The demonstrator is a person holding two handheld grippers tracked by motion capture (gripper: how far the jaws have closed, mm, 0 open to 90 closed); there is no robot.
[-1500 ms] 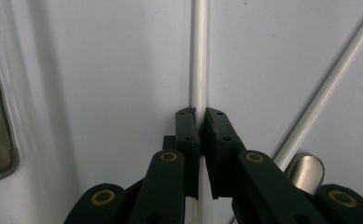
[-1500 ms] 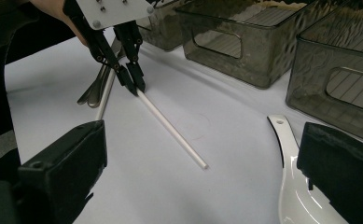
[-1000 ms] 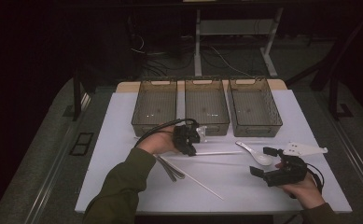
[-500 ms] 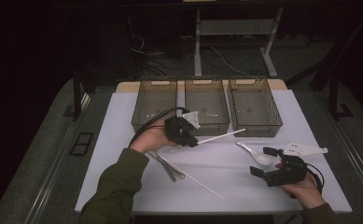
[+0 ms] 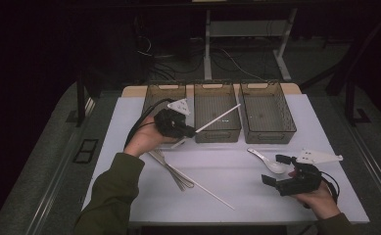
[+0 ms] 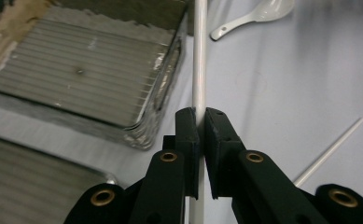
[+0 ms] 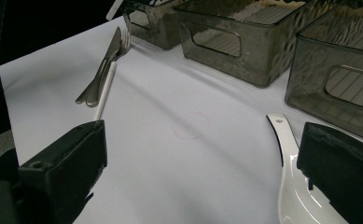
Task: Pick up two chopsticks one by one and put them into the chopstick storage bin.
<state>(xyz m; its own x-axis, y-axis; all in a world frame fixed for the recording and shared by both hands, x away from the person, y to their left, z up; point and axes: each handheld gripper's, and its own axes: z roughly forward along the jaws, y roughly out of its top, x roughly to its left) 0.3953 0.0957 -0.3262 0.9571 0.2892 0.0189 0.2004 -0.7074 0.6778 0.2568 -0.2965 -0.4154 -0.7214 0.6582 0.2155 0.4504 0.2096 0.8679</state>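
My left gripper (image 5: 191,131) is shut on a white chopstick (image 5: 218,117), held above the table in front of the left bin (image 5: 164,94). The stick's far end slants up over the middle bin (image 5: 217,132). In the left gripper view the jaws pinch the chopstick (image 6: 199,70) near its lower part, the gripper (image 6: 201,126) pointing along it. A second white chopstick (image 5: 205,190) lies on the white table. My right gripper (image 5: 275,169) rests open at the near right, its jaws either side of a white ceramic spoon (image 5: 269,161); the right gripper view shows the spoon (image 7: 295,186) beside the right jaw.
Three dark, see-through bins stand in a row at the back, the right bin (image 5: 267,115) with nothing in it. A metal fork and knife (image 5: 171,170) lie together left of centre, next to the loose chopstick (image 7: 105,88). The white table sheet (image 5: 237,171) ends close to my hands.
My left gripper has lifted the chopstick off the table and carried it up and away toward the bins. The right gripper has stayed put by the spoon.
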